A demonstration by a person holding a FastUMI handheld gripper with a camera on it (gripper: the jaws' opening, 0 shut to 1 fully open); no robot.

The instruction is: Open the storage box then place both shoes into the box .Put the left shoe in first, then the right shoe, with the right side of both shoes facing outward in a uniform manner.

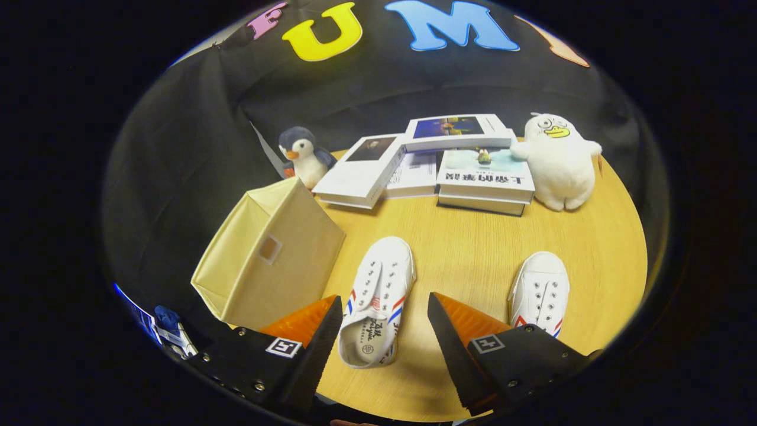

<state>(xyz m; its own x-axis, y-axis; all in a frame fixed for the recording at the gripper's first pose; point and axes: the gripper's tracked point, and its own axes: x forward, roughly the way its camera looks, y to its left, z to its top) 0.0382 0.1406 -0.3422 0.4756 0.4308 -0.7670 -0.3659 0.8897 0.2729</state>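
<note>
Shoes wait on a round wooden tabletop (pixel 473 254) as we look down along the gripper (pixel 384 319), whose fingers stand spread wide and hold nothing. One white shoe (pixel 378 296), trimmed with red and blue stripes, lies between the fingers, its open heel end toward us and its toe pointing away. We see the second white shoe (pixel 541 293) just beyond the right-hand finger, apart from the first and also toe-away, its heel hidden behind that finger.

To the left of the nearer shoe we find the storage box (pixel 272 254), a pale yellow fabric cube with a small label window on the face turned toward us. It sits at the tabletop's left rim, tilted in our view; we cannot tell whether it is open.

Farther back, we count several books (pixel 432 165) stacked and fanned across the tabletop. A penguin plush toy (pixel 303 155) stands at their left end, just behind the box. A white duck plush toy (pixel 559 163) stands at their right end, touching the nearest book. Black cloth (pixel 195 148) hangs behind everything.
</note>
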